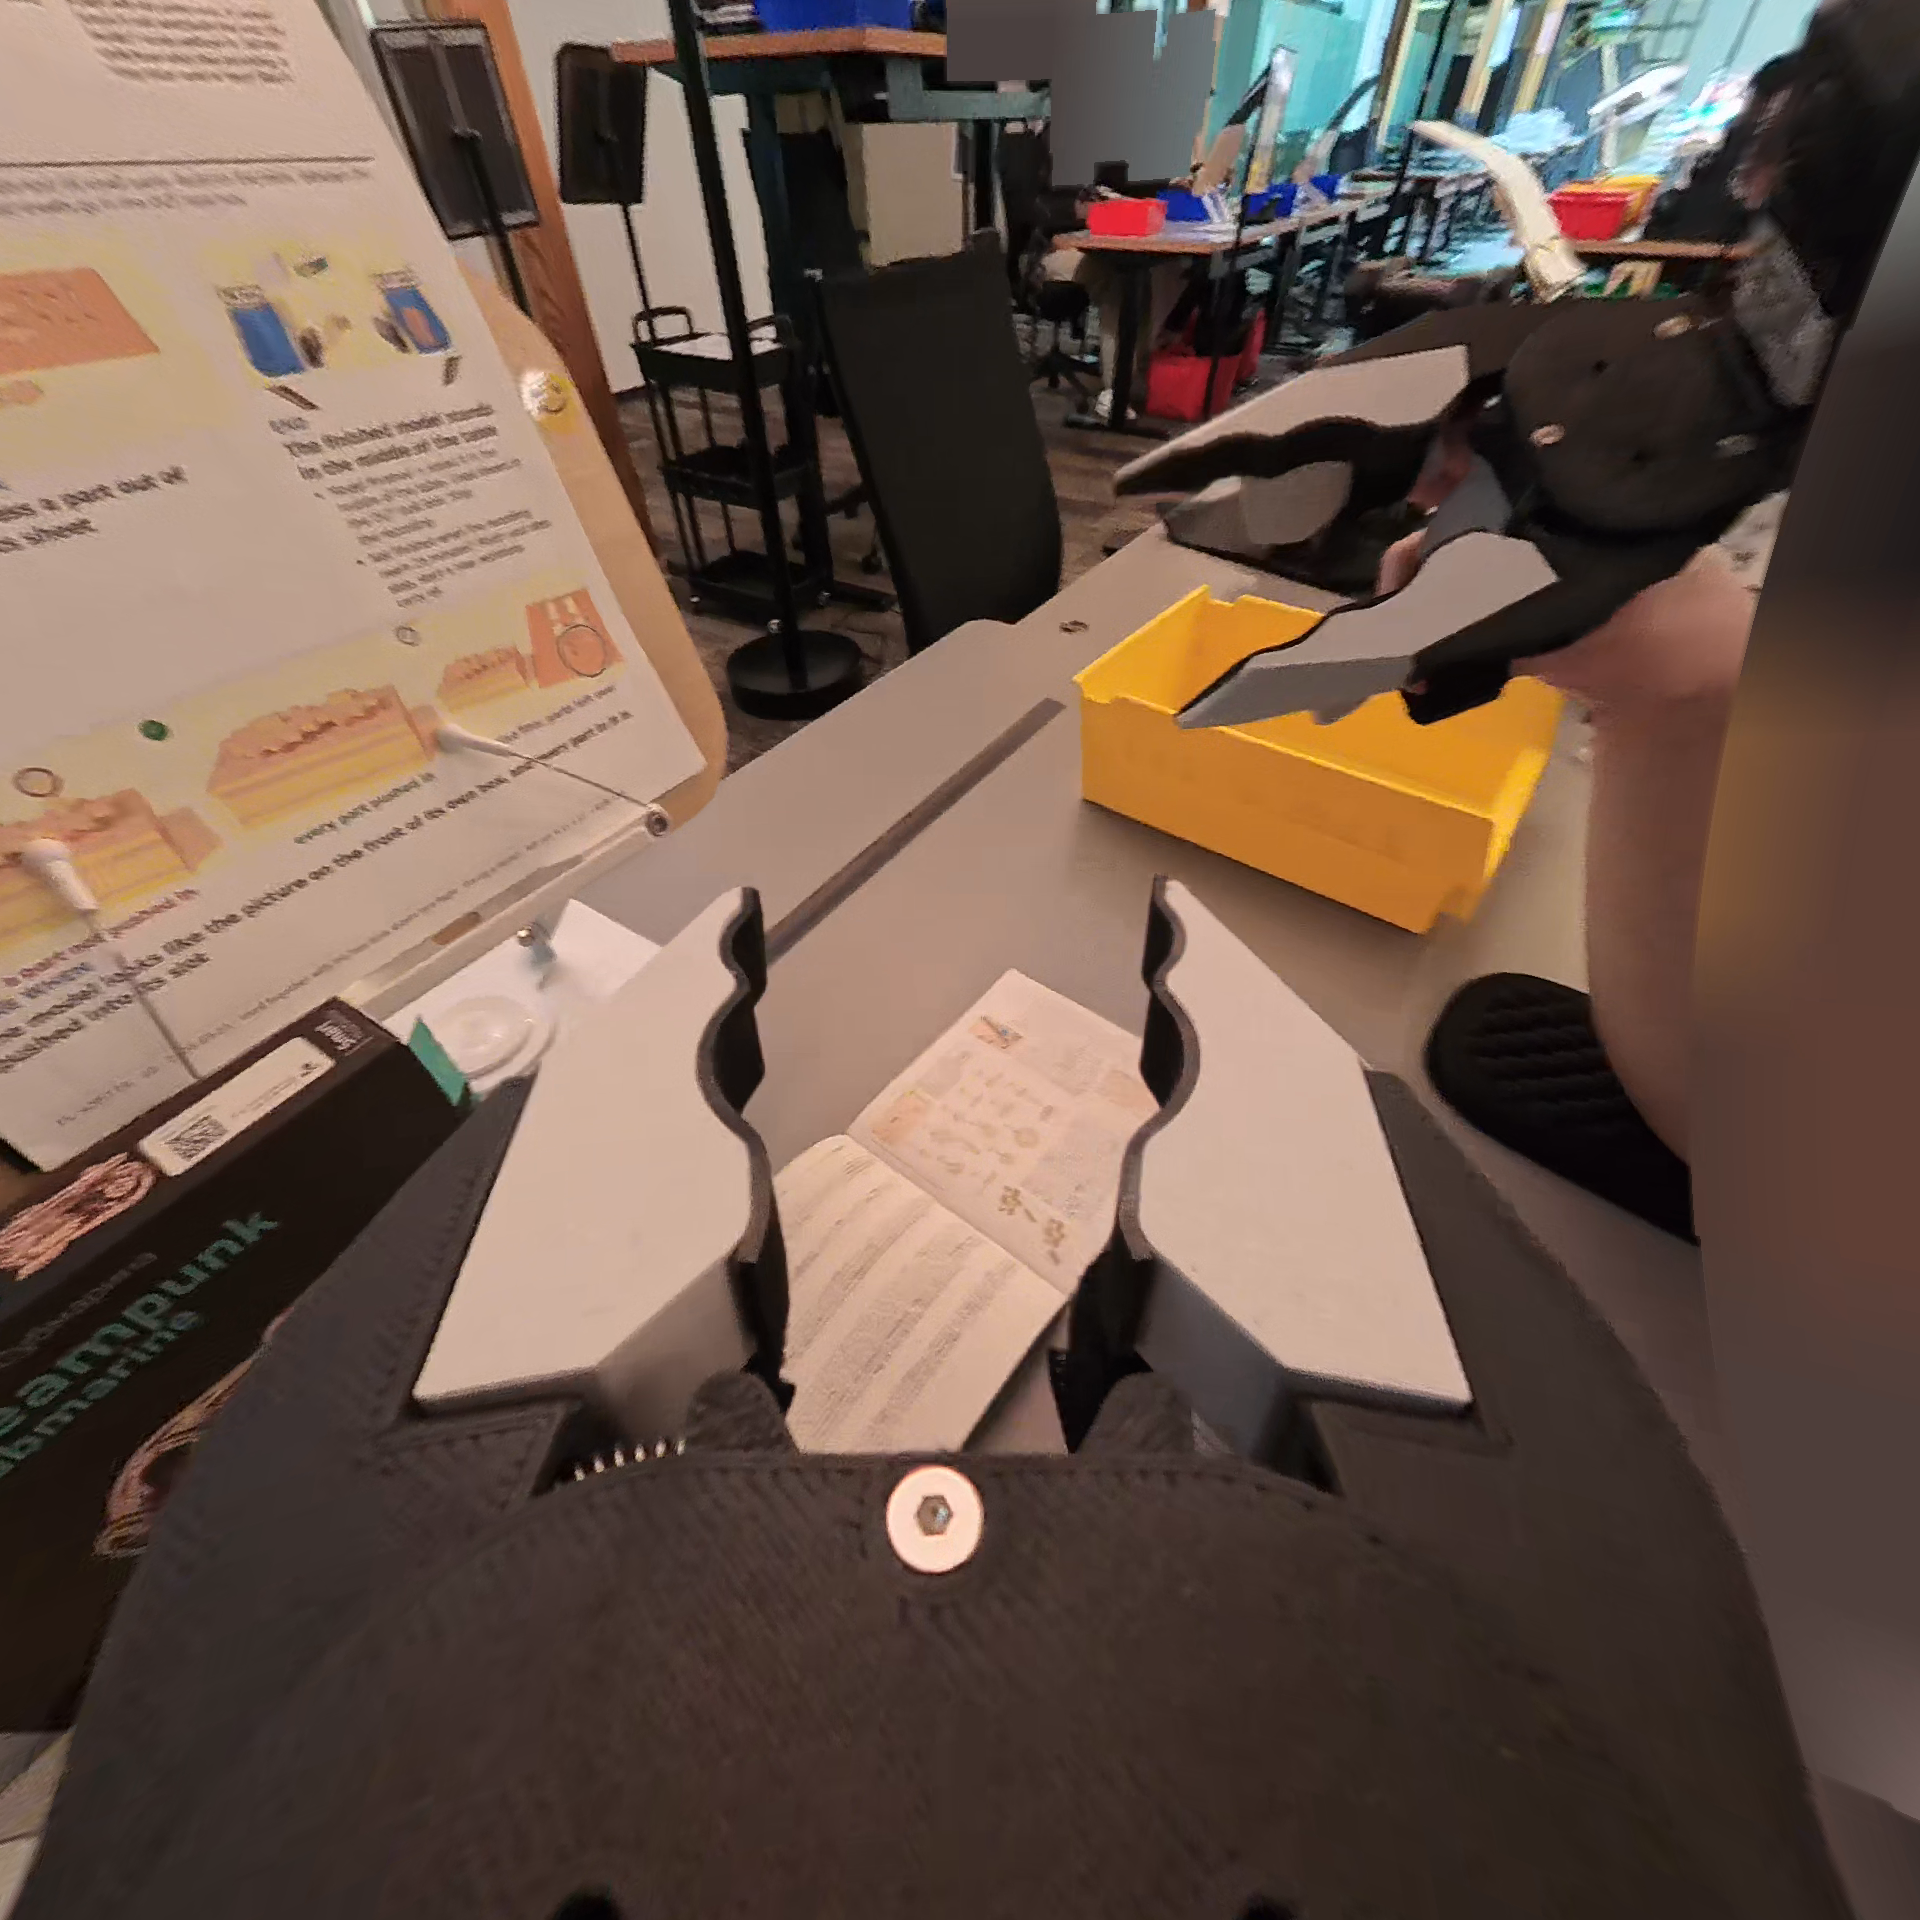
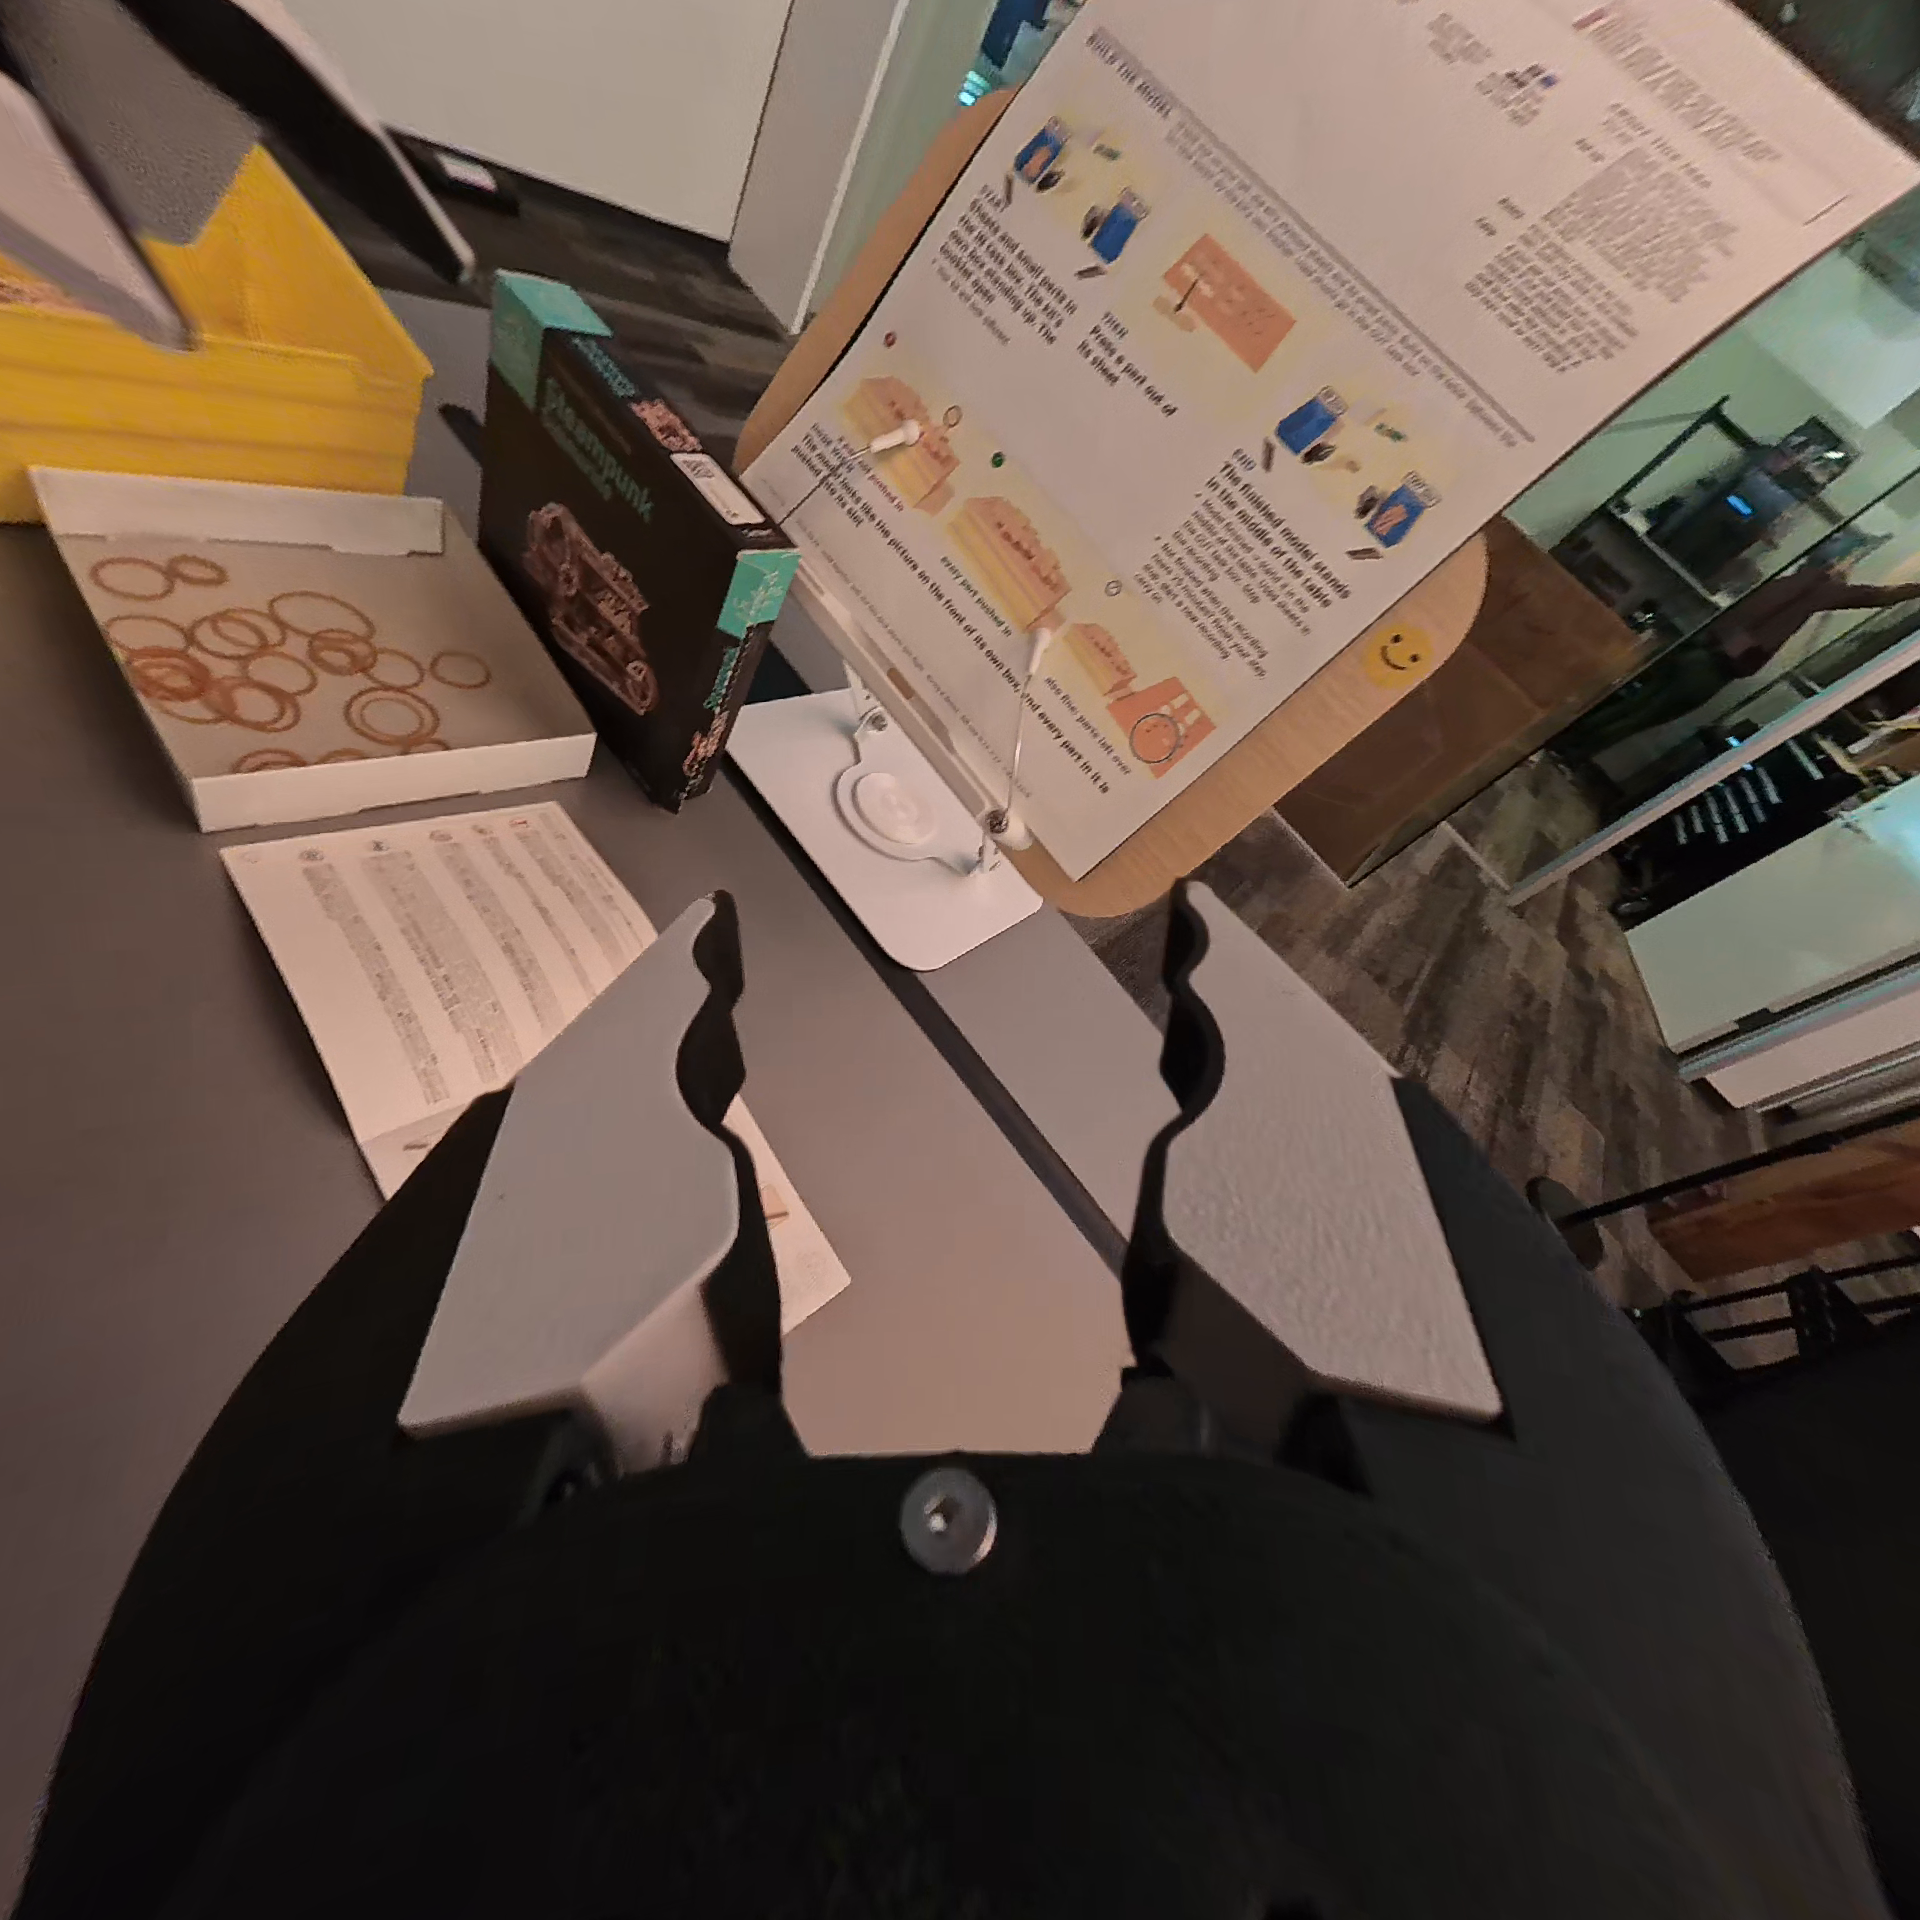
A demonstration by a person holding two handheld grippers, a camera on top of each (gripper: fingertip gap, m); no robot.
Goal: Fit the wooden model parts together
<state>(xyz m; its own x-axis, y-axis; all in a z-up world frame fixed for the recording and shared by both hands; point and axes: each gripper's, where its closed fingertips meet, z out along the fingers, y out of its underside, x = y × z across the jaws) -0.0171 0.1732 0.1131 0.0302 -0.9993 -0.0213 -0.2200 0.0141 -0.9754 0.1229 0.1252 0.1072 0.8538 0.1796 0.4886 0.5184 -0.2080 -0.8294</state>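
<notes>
on the grey table [image 2: 135, 1039] nothing is in hand yet, so judged step: go pick up a first wooden part. largest thing is the instruction board [image 2: 1299, 416] on its white stand at the far edge, then the yellow bin [image 1: 1299, 800] far right in the left wrist view, with the right gripper [image 1: 1153, 597] hanging over it, jaws apart, empty. left gripper [image 1: 951, 987] hovers low over the open booklet [image 1: 935, 1226], also spread wide and empty. dark kit box [image 2: 613, 540] stands upright just beside the board stand. near it a shallow white tray [image 2: 395, 769] holds the wooden rings [image 2: 260, 665], loose and overlapping, well apart from both grippers. no assembled model visible. advice: rings look thin and flat, so come in low, pinch one by its edge at the pile's fringe, not the tangled middle, close gently.
</notes>
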